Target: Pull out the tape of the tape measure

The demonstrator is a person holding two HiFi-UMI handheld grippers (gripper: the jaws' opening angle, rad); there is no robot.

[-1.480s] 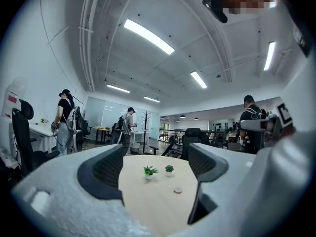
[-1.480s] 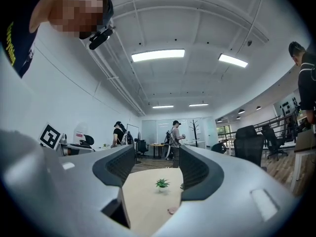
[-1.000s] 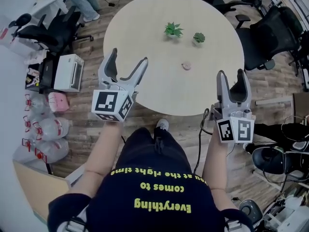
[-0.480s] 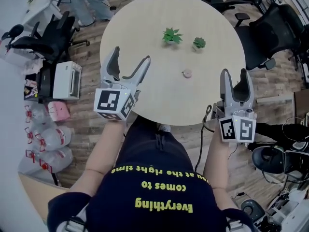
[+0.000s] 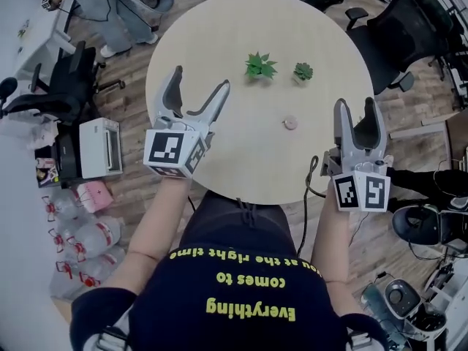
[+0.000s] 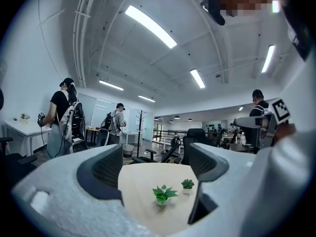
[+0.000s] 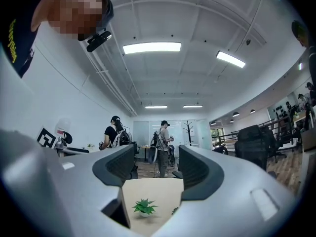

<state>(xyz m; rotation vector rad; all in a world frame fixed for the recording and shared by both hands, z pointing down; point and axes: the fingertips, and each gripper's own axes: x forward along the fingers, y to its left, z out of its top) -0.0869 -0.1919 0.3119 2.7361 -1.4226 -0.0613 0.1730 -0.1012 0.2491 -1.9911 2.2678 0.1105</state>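
Table (image 5: 219,42) nearer, left gripper (image 5: 198,79), right gripper (image 5: 355,102) (gaping)

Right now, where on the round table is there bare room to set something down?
Bare: the table left of the larger plant, and the near strip this side of the pink disc. Crowded only around that plant and the smaller plant.

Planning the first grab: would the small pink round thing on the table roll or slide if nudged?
The pink round thing seems to lie flat, so it would probably slide, not roll. Small, so likely light; the table looks smooth.
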